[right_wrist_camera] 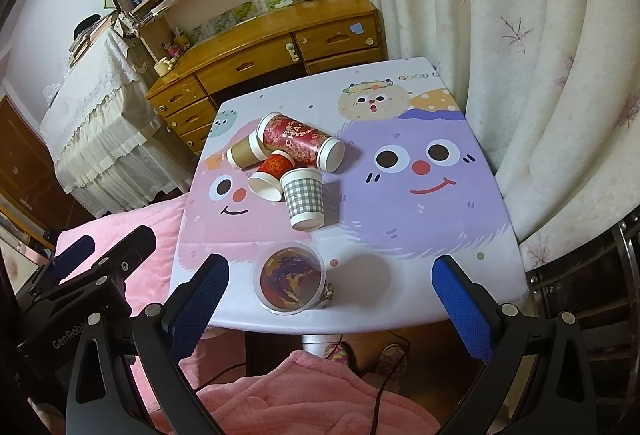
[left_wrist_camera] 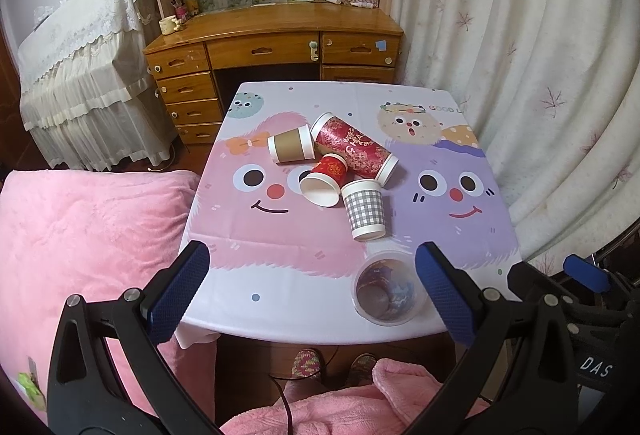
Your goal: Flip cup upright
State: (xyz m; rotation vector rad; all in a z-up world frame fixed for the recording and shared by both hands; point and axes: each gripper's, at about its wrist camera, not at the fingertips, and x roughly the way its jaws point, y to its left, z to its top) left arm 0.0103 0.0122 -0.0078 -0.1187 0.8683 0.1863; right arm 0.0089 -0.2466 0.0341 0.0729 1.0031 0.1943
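Observation:
Several paper cups lie in a pile mid-table: a brown cup point(left_wrist_camera: 291, 144) on its side, a tall red cup point(left_wrist_camera: 354, 147) on its side, a small red cup point(left_wrist_camera: 323, 180) tipped over, and a grey checked cup point(left_wrist_camera: 365, 208) standing upside down. A clear patterned cup point(left_wrist_camera: 388, 289) stands upright near the front edge, also in the right wrist view point(right_wrist_camera: 291, 278). My left gripper point(left_wrist_camera: 310, 291) is open and empty over the front edge. My right gripper point(right_wrist_camera: 332, 309) is open and empty, with the clear cup between its fingers' line and the pile.
The small table point(left_wrist_camera: 280, 267) has a cartoon-monster cloth. A pink blanket point(left_wrist_camera: 80, 235) lies to the left, a wooden desk point(left_wrist_camera: 276, 35) stands behind, and curtains point(left_wrist_camera: 520, 75) hang on the right. Slippered feet point(left_wrist_camera: 306, 361) show under the table.

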